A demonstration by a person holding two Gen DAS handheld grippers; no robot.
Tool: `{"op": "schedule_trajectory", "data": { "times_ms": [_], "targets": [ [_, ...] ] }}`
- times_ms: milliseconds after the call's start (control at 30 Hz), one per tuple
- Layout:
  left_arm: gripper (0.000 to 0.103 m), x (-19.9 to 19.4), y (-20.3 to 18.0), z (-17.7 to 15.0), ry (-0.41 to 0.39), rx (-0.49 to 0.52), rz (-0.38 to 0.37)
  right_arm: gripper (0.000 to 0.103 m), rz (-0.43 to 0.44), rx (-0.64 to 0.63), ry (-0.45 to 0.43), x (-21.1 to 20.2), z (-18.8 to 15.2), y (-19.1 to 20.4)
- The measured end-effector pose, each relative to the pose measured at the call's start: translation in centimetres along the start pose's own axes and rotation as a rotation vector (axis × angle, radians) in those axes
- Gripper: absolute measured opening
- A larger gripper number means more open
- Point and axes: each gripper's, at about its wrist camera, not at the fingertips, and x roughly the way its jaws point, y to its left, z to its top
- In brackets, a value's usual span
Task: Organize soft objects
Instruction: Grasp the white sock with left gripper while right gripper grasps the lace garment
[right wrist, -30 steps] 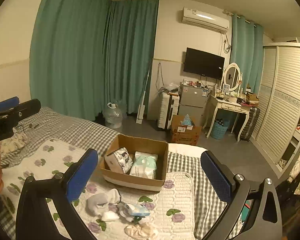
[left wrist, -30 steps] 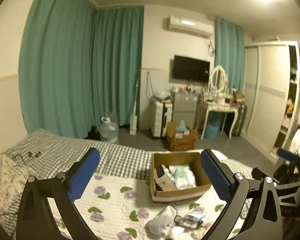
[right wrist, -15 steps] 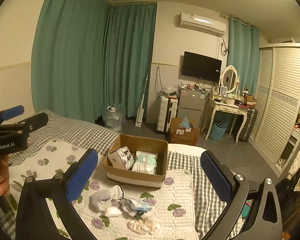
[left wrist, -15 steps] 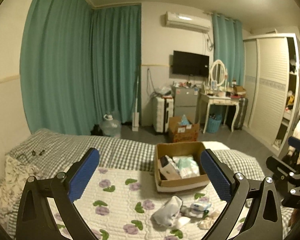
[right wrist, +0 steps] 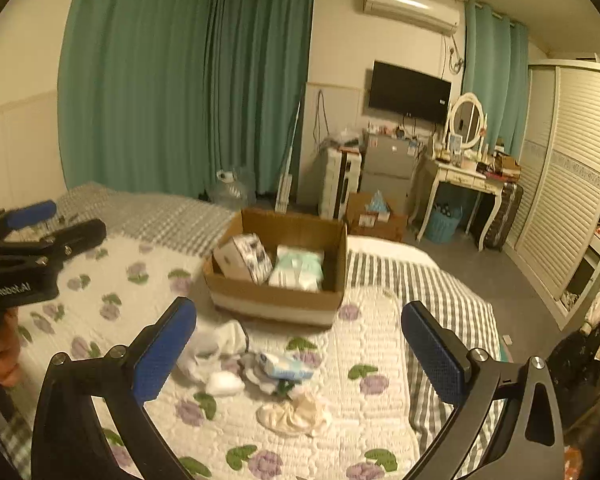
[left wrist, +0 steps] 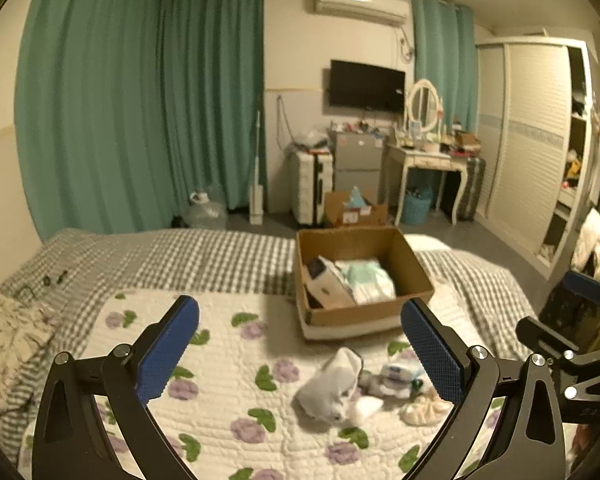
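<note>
A pile of soft things lies on the flowered quilt (left wrist: 220,380): a white-grey sock (left wrist: 332,384), a blue-white packet (left wrist: 400,372) and a cream cloth (left wrist: 424,414). In the right wrist view I see the sock (right wrist: 216,344), the packet (right wrist: 286,366) and the cream cloth (right wrist: 294,416). A cardboard box (left wrist: 364,314) behind them holds a patterned box and a pale green pack; it also shows in the right wrist view (right wrist: 276,300). My left gripper (left wrist: 300,354) is open and empty above the quilt. My right gripper (right wrist: 298,354) is open and empty above the pile.
The other gripper shows at each view's edge, the right gripper (left wrist: 568,340) and the left gripper (right wrist: 28,248). A checked blanket (left wrist: 180,256) covers the bed's far part. Beyond the bed stand a floor box (left wrist: 352,210), a dresser (left wrist: 432,164) and a wardrobe (left wrist: 540,152).
Both grippers have tilted down and moved closer to the bed; the pile and box now sit higher and larger in view. Both stay open.
</note>
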Motion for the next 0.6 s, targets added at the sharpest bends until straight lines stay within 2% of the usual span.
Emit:
{"op": "schedule_trajectory", "data": {
  "times_ms": [133,233,367,400,500,600],
  "targets": [
    [0.103,2.1,0.0,-1.7,0.07,0.013,-0.024,0.103,-0.018,0.024,0.058,2.5,-2.0,-0.5],
    [0.102,3.9,-0.3,-2.8,0.112,0.045,-0.032,0.103,0.004,0.053,0.094,4.3,-3.3,-1.0],
    [0.101,6.6,-0.3,-4.5,0.174,0.047,-0.053,0.103,-0.013,0.041,0.137,6.5,-4.9,-1.0],
    [0.1,7.3,-0.3,-5.0,0.186,0.046,-0.063,0.103,-0.013,0.042,0.159,7.3,-5.5,-1.0],
    [0.085,9.5,-0.7,-6.4,0.23,0.065,-0.089,0.103,0.002,0.071,0.221,9.4,-7.2,-1.2],
    [0.083,11.7,-1.0,-8.1,0.294,0.079,-0.097,0.103,0.021,0.095,0.284,11.5,-8.8,-1.3]
  ]
}}
